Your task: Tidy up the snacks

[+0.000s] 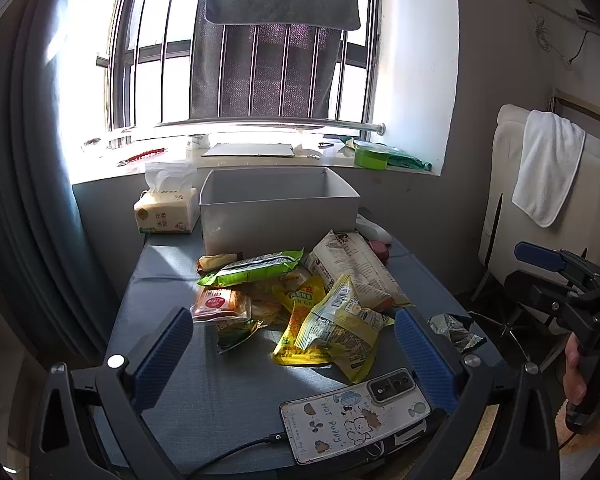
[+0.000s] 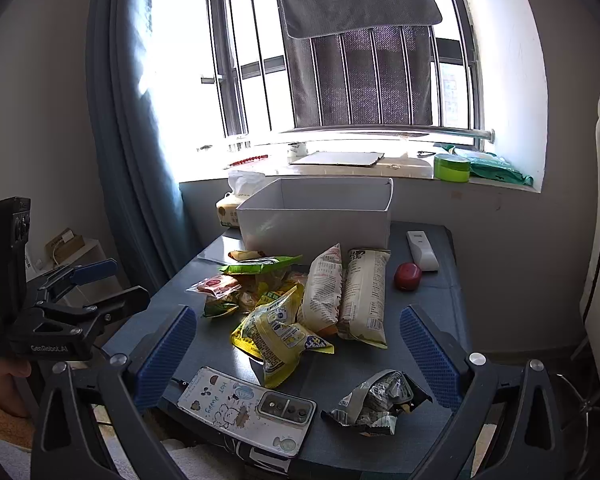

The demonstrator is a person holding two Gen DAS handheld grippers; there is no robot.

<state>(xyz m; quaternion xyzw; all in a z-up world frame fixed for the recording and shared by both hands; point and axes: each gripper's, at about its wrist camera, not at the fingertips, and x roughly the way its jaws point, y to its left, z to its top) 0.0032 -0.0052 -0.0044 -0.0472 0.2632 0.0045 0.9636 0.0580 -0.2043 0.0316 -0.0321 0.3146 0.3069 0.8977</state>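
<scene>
I have both tools hovering at the near edge of the worktop [image 1: 172,280], and neither holds anything: my left hand-held gripper [image 1: 294,356] is spread wide, and my right hand-held gripper [image 2: 300,354] is just as wide. Between the fingers lies the snack pile [image 2: 300,300], heaped mid-worktop in front of the white box [image 2: 316,220], whose inside I see no packets in. A yellow packet [image 2: 278,336] sits nearest me, two long pale packs [image 2: 346,300] lean side by side behind it, and a crumpled wrapper [image 2: 380,402] lies apart at right, near the phone [image 2: 248,410].
</scene>
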